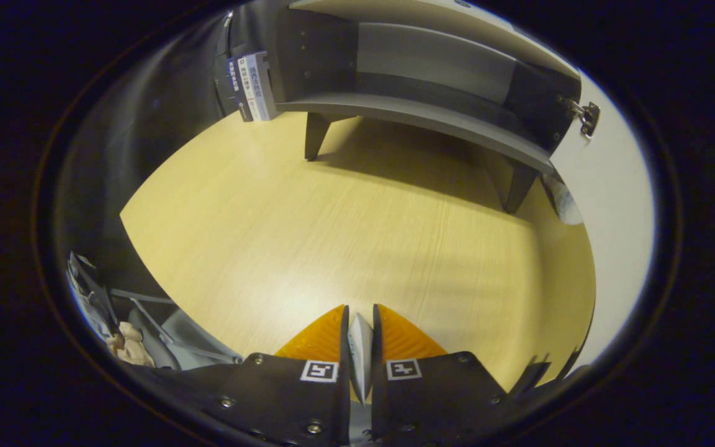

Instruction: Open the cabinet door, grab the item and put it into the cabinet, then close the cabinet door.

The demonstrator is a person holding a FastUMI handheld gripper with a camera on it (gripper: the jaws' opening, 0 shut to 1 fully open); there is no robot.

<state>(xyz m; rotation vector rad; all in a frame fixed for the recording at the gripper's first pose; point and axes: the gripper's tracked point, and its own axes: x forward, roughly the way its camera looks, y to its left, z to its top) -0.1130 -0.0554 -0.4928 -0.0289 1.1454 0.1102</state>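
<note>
grey cabinet, pale wood-grain table

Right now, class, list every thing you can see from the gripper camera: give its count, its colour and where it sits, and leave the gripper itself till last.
cabinet: one, grey, open, standing on short legs on the far side of the table, well beyond the fingers
cabinet door: one, white, swung open beside the cabinet, with a metal hinge near its top
books: a few, dark and light spines, upright next to the cabinet
table: one, light wood, bare ahead of the fingers
thin flat item: one, whitish, edge-on between the fingers
hand-held gripper: one, fingers closed on the thin item above the table's near edge
</note>
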